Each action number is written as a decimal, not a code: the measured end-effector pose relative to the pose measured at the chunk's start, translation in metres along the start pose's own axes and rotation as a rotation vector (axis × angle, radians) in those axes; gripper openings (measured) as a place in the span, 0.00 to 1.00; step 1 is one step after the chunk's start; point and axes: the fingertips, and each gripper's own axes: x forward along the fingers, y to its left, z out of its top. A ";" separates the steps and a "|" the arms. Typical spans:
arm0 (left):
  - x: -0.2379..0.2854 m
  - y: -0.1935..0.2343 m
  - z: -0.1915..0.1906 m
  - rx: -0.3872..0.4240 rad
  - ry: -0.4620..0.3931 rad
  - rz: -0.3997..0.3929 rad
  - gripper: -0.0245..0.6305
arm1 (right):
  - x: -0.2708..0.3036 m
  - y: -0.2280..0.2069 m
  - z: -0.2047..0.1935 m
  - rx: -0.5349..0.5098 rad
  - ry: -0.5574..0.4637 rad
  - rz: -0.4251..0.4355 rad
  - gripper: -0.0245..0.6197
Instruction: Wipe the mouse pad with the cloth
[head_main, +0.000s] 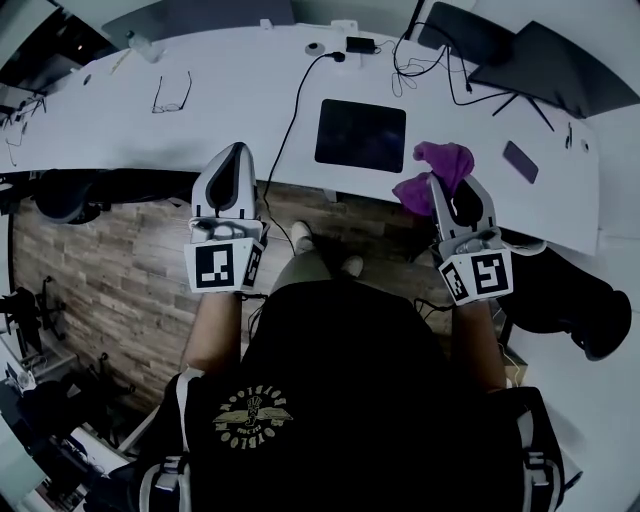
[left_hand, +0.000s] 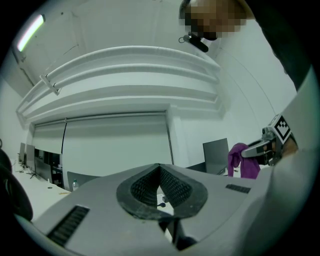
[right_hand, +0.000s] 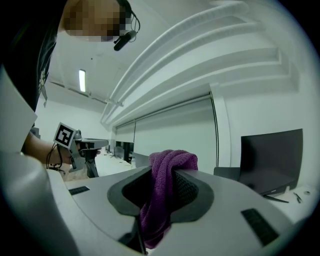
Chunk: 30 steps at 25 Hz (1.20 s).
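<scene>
Closest to the lens is the person's black shirt (head_main: 330, 400) with its gold emblem, both forearms reaching out toward the white desk (head_main: 230, 90). On the right, the right gripper (head_main: 458, 185) is clamped on the purple cloth (head_main: 435, 170) – the right gripper view shows the fabric bunched between the two pads and draping down below them. The cloth hangs over the desk's near edge, just beside the near right corner of the dark mouse pad (head_main: 360, 135) and apart from it. The left gripper (head_main: 236, 150) is held at the desk's edge, well to the left of the pad; its jaws meet at the tips with nothing between them. Farther back lie a pair of glasses (head_main: 172, 95) and a black cable (head_main: 300, 90), with dark monitors (head_main: 530, 55) at the far right.
</scene>
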 end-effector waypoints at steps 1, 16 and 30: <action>0.001 0.002 0.000 0.006 -0.002 0.000 0.04 | 0.003 0.001 0.001 -0.001 0.000 0.001 0.19; 0.080 0.044 -0.032 0.003 0.033 -0.104 0.04 | 0.090 0.003 -0.006 0.040 0.044 -0.046 0.19; 0.166 0.091 -0.063 -0.011 0.050 -0.219 0.04 | 0.197 0.003 -0.038 0.093 0.120 -0.079 0.19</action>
